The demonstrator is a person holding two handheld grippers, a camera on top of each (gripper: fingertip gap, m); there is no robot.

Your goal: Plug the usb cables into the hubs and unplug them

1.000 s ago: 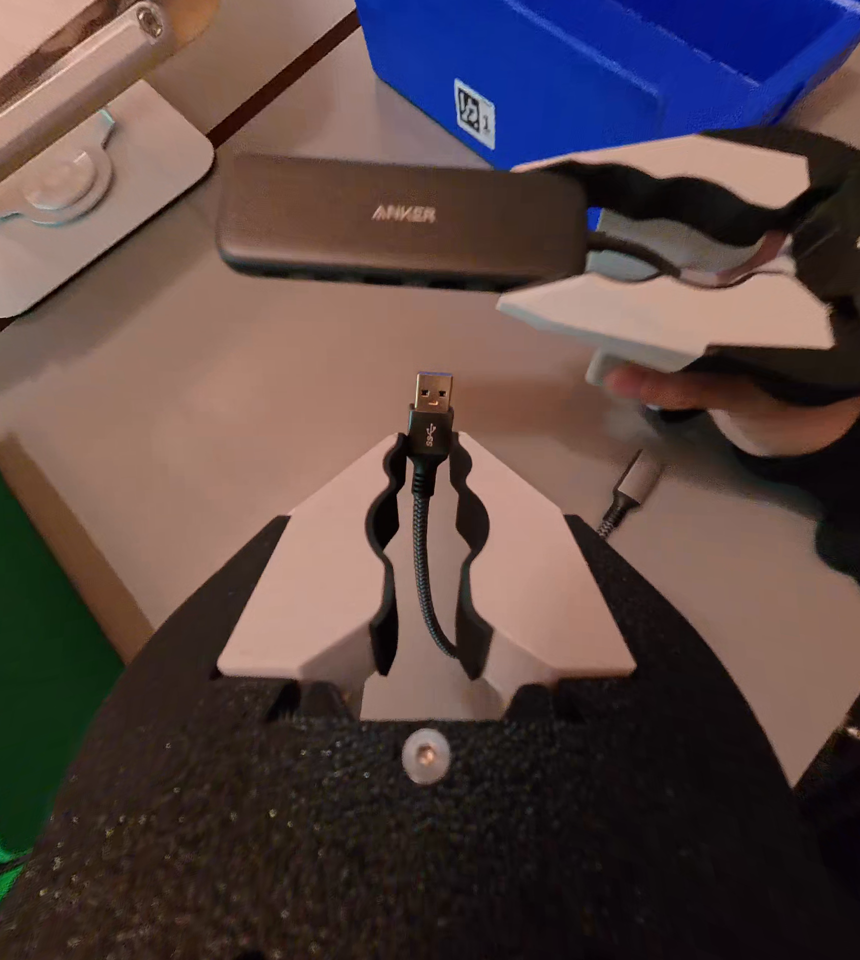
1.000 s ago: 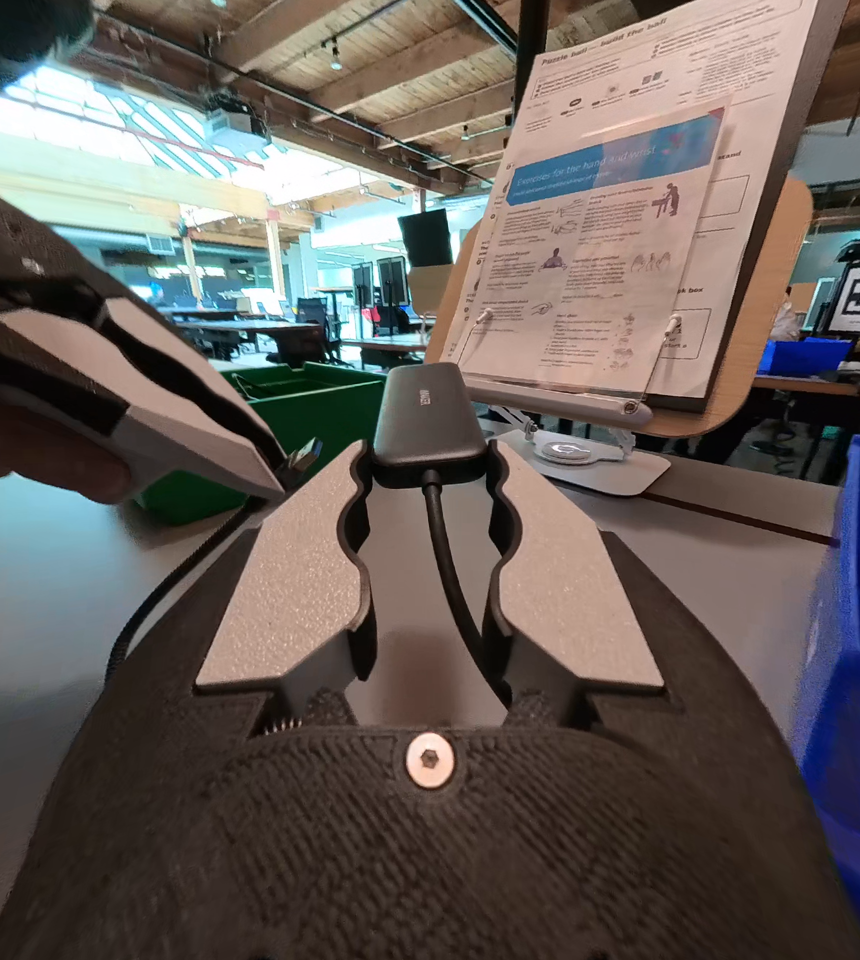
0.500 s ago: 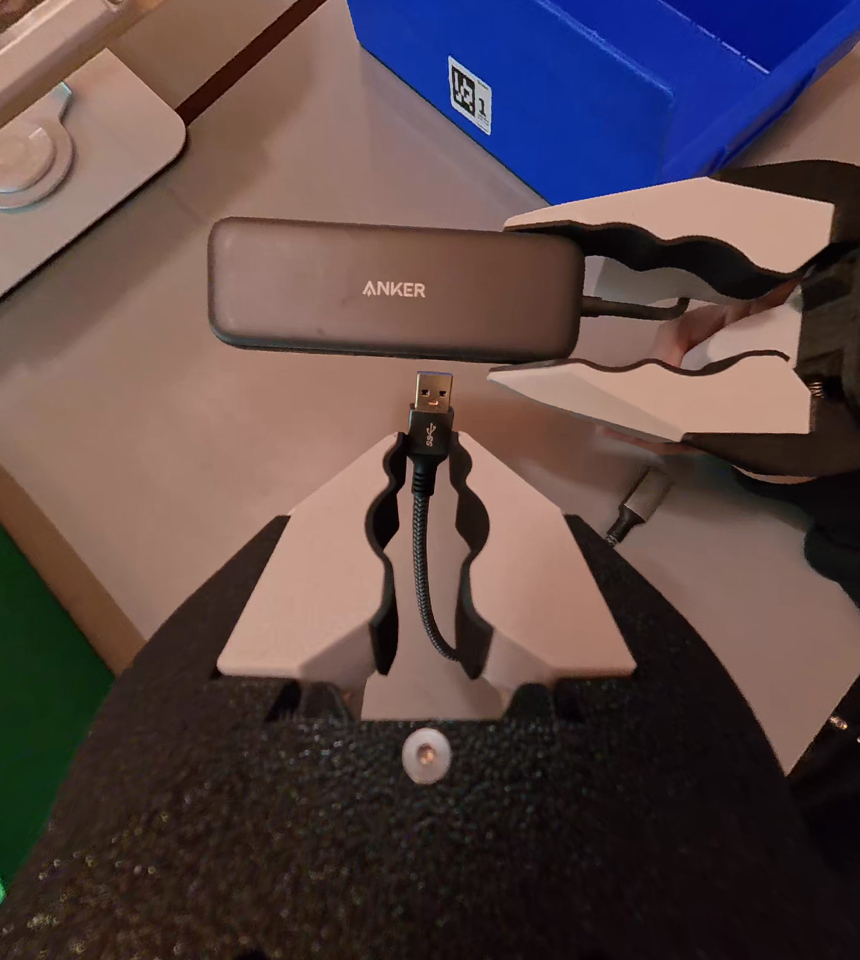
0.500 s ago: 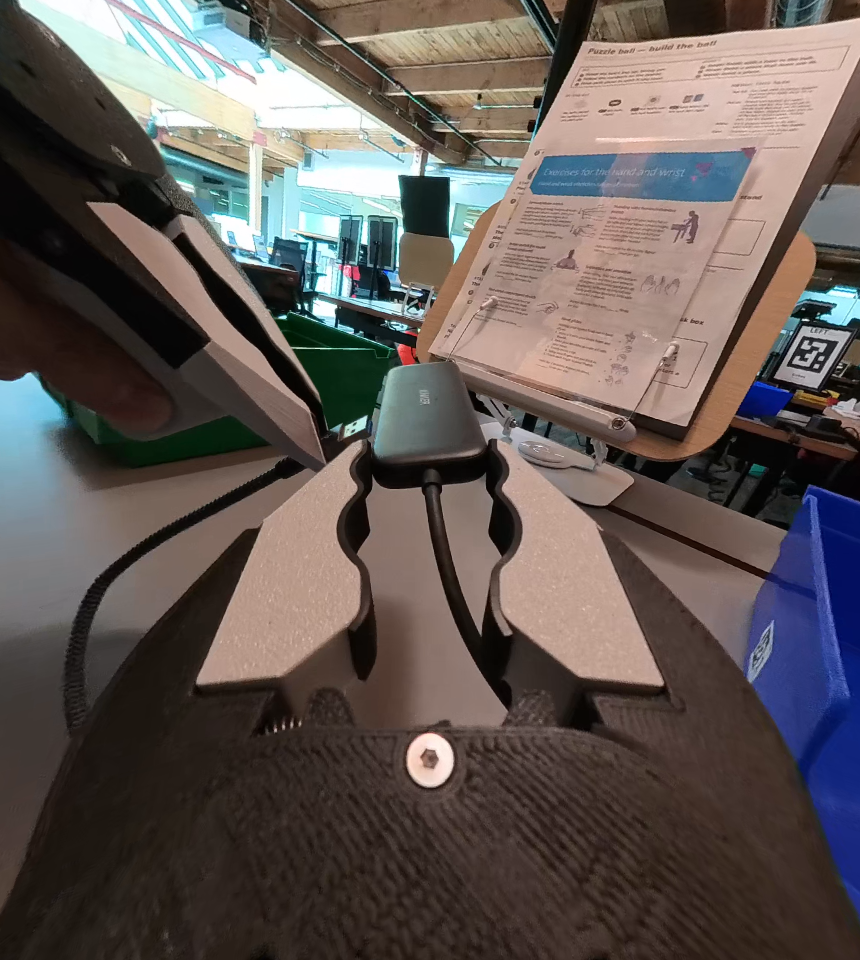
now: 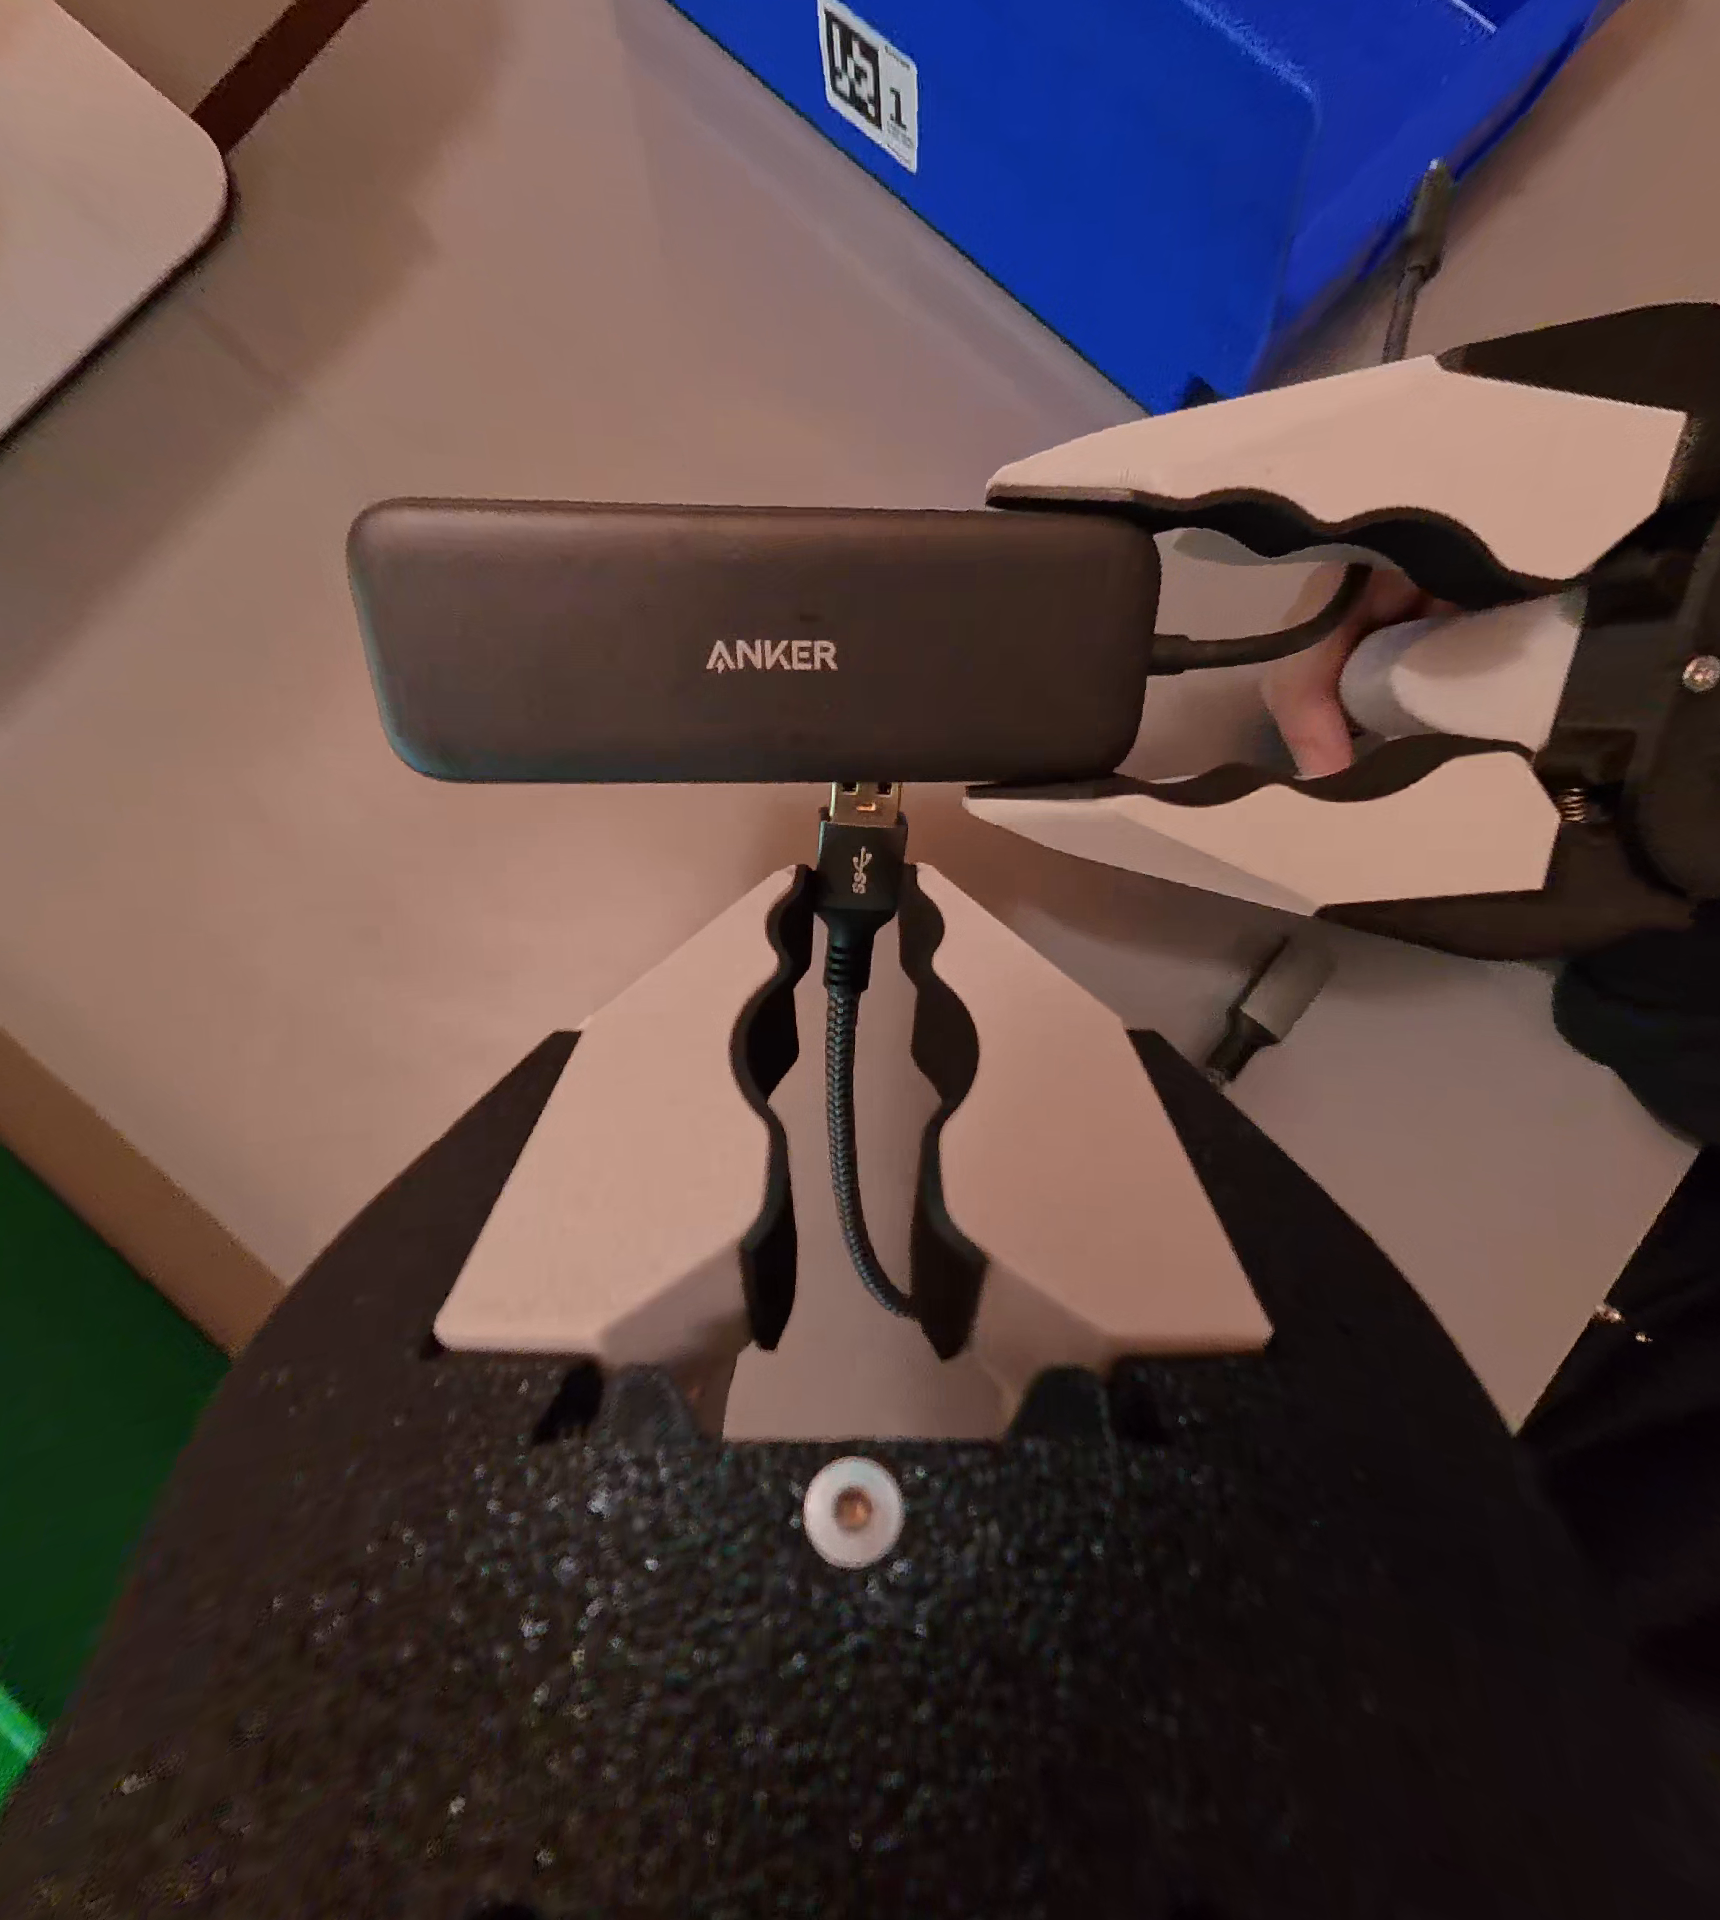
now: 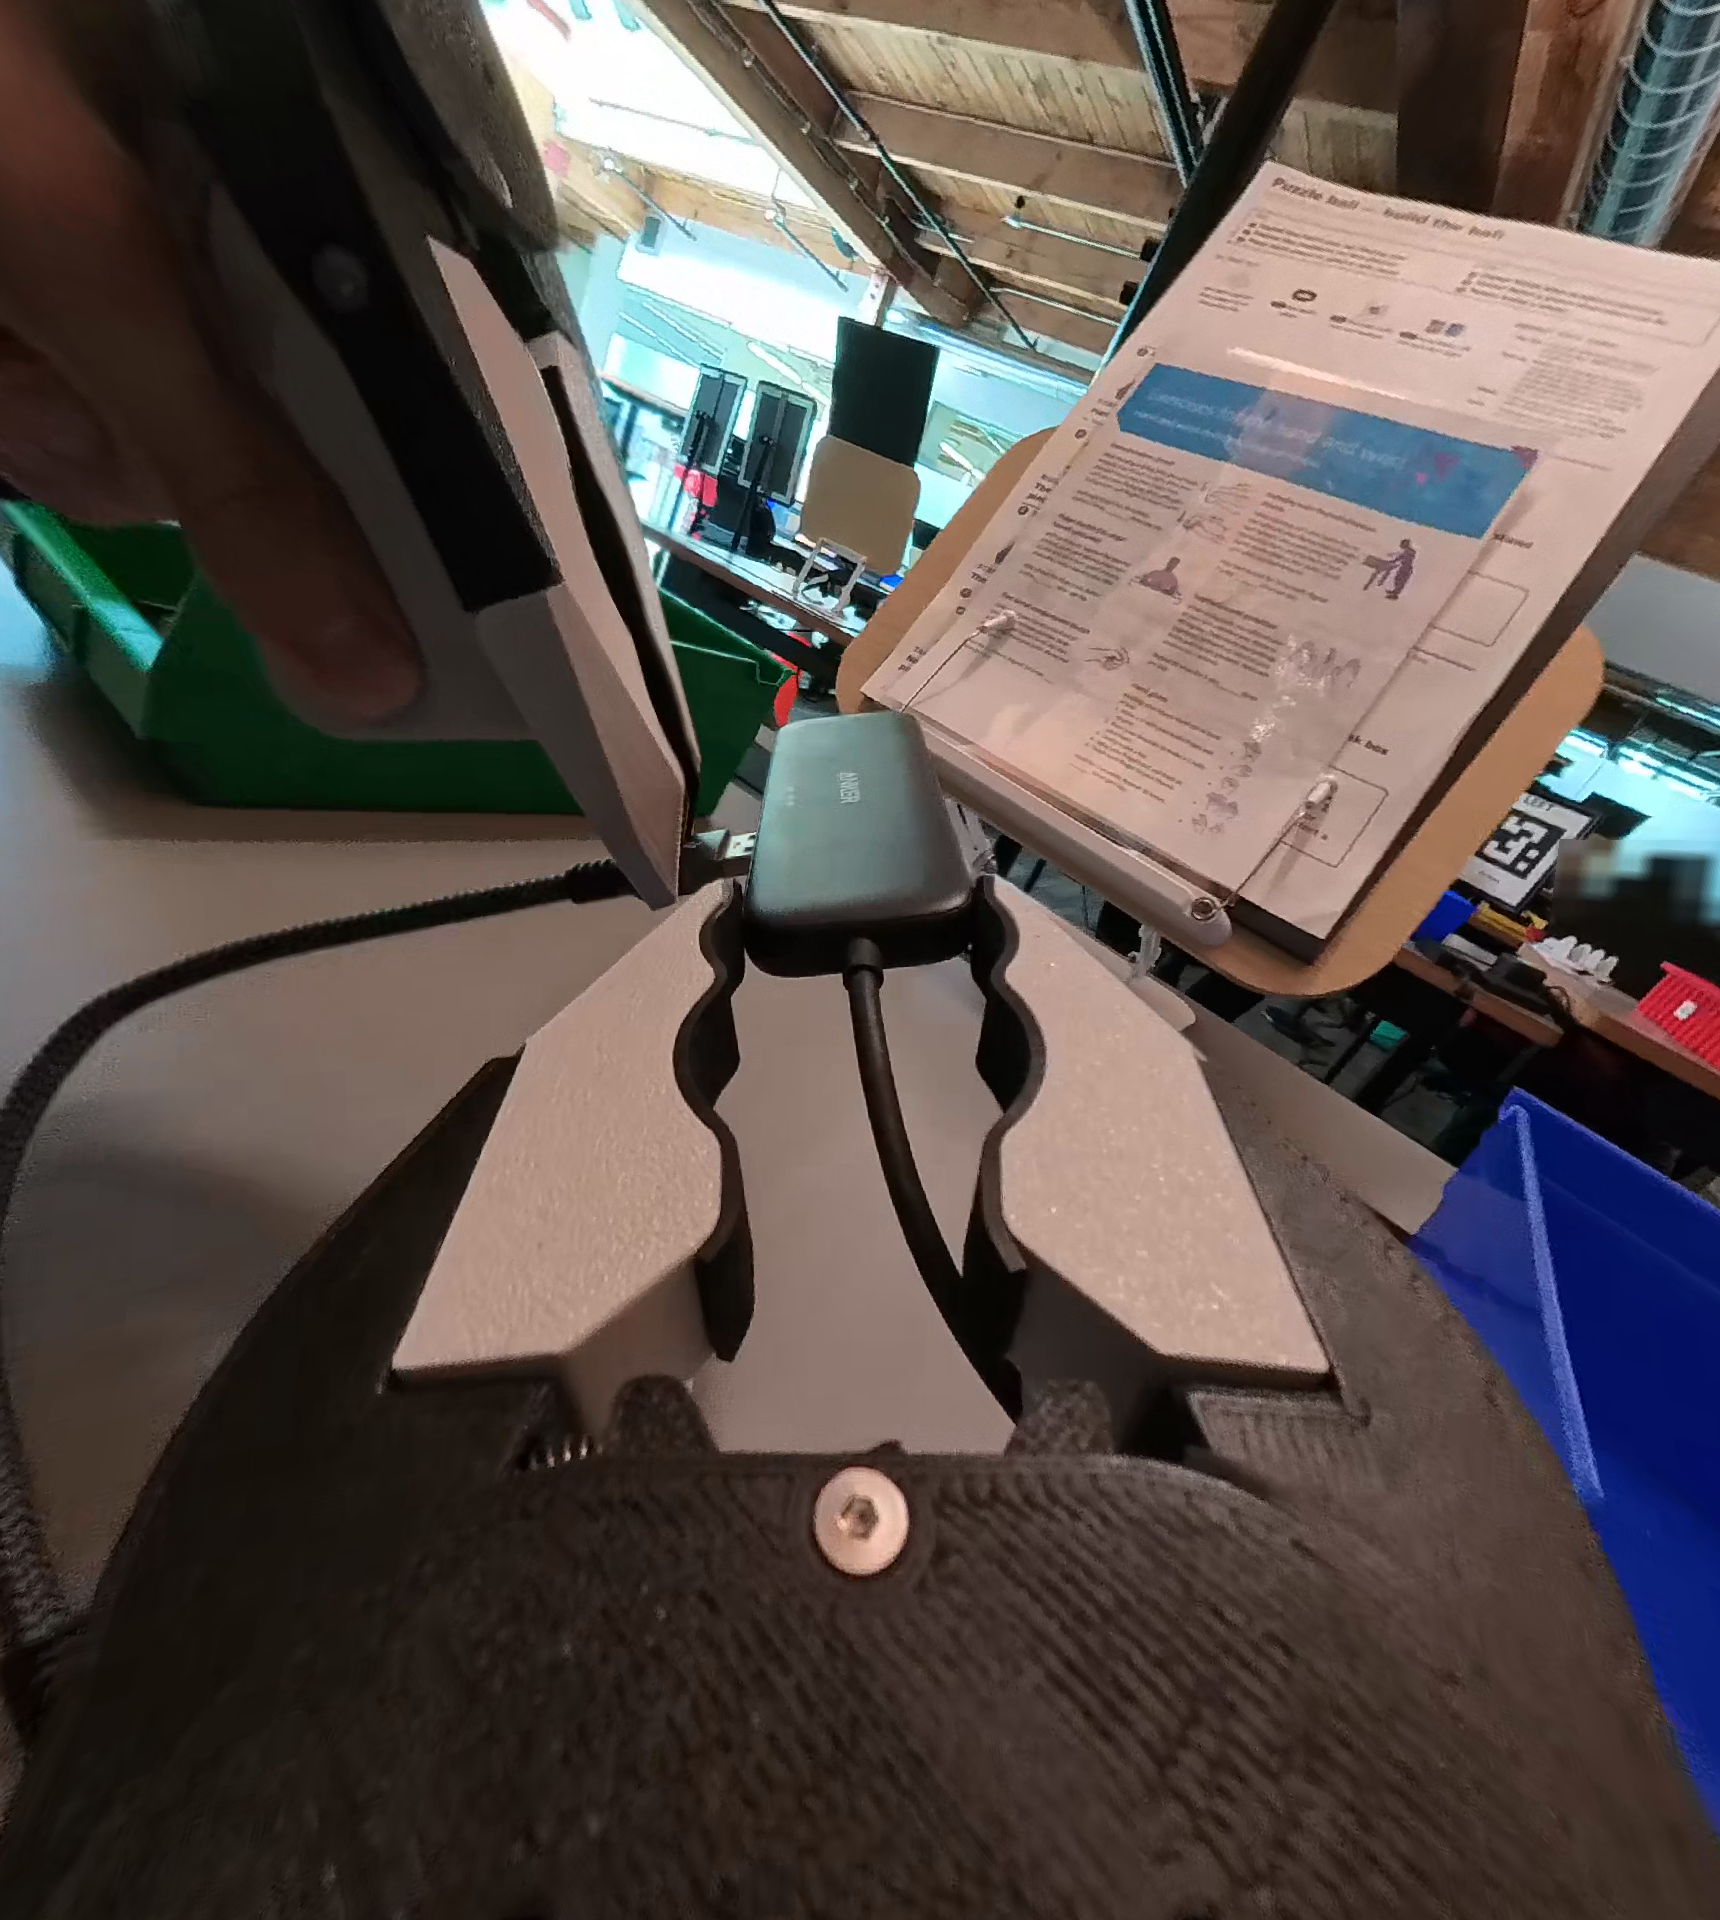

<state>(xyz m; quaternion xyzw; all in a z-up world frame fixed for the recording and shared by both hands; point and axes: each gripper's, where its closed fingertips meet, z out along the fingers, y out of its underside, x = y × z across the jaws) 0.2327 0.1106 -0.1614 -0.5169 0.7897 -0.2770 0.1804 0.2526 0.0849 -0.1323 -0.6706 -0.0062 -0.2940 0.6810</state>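
My left gripper [image 5: 858, 883] is shut on the black braided USB cable [image 5: 851, 1049] just behind its plug [image 5: 864, 810]. The plug's metal tip touches the near long side of the dark grey hub [image 5: 747, 639]; how deep it sits is hidden. My right gripper [image 6: 856, 914] is shut on the hub's cable end and holds the hub [image 6: 851, 821] above the table. In the right wrist view the left gripper [image 6: 617, 748] comes in from the upper left with the plug [image 6: 721, 847] at the hub's left side. The right gripper [image 5: 1053, 644] shows at the right of the left wrist view.
A blue bin [image 5: 1147, 156] stands behind the hub, and shows at the right in the right wrist view [image 6: 1687, 1403]. A green bin [image 6: 212, 686] stands at the left. A document stand [image 6: 1303, 644] with papers rises behind the hub. A second grey connector [image 5: 1271, 1003] lies on the table.
The hub and the plug have closed together: a gap a second ago, the plug tip now at the hub's side. The hub has turned its flat top face toward the left wrist camera.
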